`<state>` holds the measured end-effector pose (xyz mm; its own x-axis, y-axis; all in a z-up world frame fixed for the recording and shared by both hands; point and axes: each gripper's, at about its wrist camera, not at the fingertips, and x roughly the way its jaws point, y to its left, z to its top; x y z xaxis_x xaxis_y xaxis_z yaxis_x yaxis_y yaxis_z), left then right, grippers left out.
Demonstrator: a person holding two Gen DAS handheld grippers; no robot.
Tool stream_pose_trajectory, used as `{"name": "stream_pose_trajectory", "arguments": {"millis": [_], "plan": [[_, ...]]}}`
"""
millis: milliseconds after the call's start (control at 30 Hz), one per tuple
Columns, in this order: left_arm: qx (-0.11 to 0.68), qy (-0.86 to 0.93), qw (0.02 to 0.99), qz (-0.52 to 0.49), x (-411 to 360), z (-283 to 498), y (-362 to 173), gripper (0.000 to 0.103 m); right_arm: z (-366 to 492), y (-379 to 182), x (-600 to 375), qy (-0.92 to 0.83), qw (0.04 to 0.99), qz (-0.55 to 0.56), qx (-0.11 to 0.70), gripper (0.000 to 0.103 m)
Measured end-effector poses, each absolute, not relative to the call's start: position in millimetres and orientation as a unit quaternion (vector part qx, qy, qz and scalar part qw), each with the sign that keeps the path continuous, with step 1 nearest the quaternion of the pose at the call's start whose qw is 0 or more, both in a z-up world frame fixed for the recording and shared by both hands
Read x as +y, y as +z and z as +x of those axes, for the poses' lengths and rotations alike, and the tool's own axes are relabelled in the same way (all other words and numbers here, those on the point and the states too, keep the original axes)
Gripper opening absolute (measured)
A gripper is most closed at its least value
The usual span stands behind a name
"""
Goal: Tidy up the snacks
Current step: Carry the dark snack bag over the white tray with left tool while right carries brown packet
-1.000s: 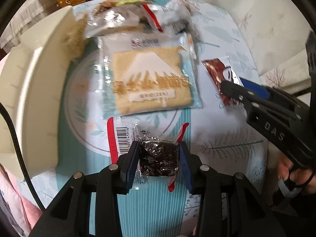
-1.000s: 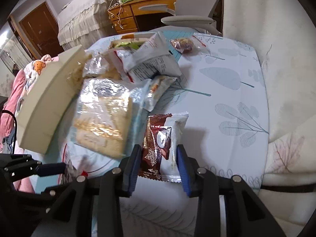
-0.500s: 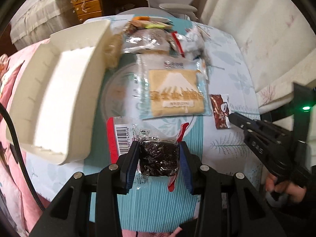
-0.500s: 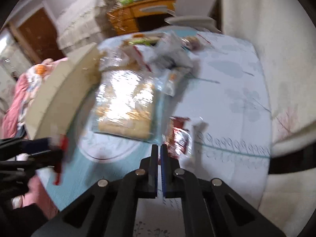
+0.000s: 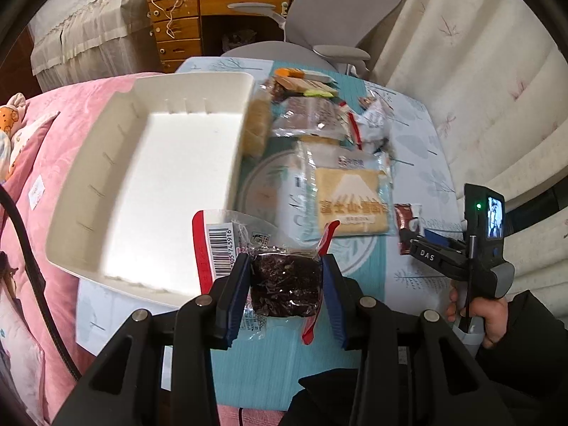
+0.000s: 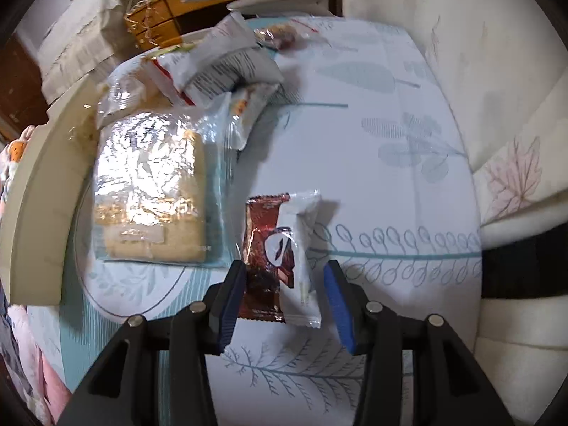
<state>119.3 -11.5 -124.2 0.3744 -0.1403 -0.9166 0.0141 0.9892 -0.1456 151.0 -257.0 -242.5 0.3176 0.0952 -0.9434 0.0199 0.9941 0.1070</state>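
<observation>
- Gripping a dark brown cake in a clear wrapper with a red barcode edge point(image 5: 284, 285) between the blue pads of the left gripper point(image 5: 285, 293), jaws clamped on both its sides.
- Hanging just beside the near rim of the empty cream plastic rectangular bin point(image 5: 88, 191), raised over the near part of the tabletop with a pale blue leaf-print cloth point(image 6: 383, 149).
- Lying just right of the bin: a flat beige sandwich cake in a clear wrapper printed with a white mountain point(image 5: 349, 202), with a heap of smaller wrapped snacks point(image 5: 312, 113) at the bin's far right corner.
- Resting further right of the bin, beyond the mountain-print pack: a small maroon foil snack packet with a white end point(image 6: 280, 255).
- Opening the jaws of the right gripper point(image 6: 284, 296) around the near end of that maroon packet; packet lying flat on the cloth between the blue pads, left pad close against its edge, right pad standing clear.
- Showing in the left view a hand point(image 5: 482, 316) in a dark sleeve on the right gripper's handle, well right of the bin.
- Sitting beyond the bin's far end: a grey office chair point(image 5: 330, 28) and a wooden desk with drawers point(image 5: 181, 32); spreading left of the bin, a pink quilted bedcover point(image 5: 46, 142).
</observation>
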Motion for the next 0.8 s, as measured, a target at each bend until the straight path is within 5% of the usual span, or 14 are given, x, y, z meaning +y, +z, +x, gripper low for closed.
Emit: {"name": "stream_pose_trajectory", "arguments": {"millis": [133,233,433,800], "plan": [[0.553,-0.057,0.829,-0.062,12,125,-119,0.038,154,-244,-253,-0.006,0.813,0.055,0.579,0.046],[0.552,-0.065,0.83,-0.056,26,132,-115,0.038,154,-244,-251,-0.031,0.813,0.059,0.578,0.033],[0.549,-0.087,0.83,-0.049,53,146,-111,0.039,147,-240,-251,-0.073,0.806,0.11,0.578,0.026],[0.537,-0.112,0.835,-0.045,130,163,-105,0.039,100,-213,-220,-0.144,0.791,0.223,0.552,0.025]]}}
